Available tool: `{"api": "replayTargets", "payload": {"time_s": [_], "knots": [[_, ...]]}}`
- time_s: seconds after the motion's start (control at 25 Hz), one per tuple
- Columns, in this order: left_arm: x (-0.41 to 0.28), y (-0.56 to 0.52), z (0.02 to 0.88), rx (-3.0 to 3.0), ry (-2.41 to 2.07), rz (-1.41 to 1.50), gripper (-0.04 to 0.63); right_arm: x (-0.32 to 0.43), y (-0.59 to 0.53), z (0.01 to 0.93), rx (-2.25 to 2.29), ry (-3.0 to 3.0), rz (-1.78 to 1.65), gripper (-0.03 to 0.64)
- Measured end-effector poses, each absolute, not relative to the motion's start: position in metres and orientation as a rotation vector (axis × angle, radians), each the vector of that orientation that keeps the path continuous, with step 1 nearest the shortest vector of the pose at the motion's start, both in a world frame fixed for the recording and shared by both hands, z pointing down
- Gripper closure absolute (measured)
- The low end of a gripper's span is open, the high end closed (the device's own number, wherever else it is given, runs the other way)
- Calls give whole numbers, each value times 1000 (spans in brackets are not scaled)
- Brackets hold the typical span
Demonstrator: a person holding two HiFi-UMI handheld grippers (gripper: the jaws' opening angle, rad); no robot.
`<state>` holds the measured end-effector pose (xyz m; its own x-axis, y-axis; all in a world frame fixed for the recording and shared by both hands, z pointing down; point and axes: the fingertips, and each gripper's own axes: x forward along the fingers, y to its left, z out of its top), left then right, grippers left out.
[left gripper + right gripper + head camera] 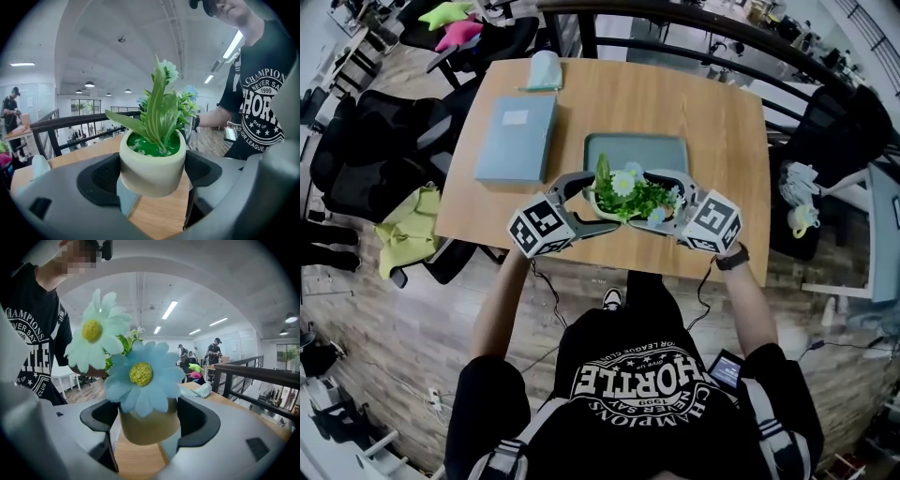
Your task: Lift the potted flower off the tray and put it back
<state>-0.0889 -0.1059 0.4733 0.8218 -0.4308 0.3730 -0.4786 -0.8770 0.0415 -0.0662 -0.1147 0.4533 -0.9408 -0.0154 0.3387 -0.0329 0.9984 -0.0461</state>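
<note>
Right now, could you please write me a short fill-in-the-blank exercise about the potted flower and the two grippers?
1. The left gripper and the right gripper each clamp the potted flower by its ____.
2. It hangs ____ the wooden table, its base touching nothing.
3. The filling around its stems is ____.
4. The bloom facing the right gripper's camera has ____ petals.

Missing words: pot; above; green; blue.

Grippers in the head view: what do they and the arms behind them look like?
Left gripper and right gripper match: curved grey jaws with black pads, each with a cube of black-and-white square markers and a thin dark cable. Short black T-shirt sleeves; black wristband on the right wrist.
</note>
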Motion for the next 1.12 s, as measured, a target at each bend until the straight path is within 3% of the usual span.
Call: {"api": "replayTargets", "payload": {"time_s": [1.12], "knots": [[-146, -261, 596, 2689, -838, 583, 145, -126, -276, 574, -118, -2695, 110, 209]]}}
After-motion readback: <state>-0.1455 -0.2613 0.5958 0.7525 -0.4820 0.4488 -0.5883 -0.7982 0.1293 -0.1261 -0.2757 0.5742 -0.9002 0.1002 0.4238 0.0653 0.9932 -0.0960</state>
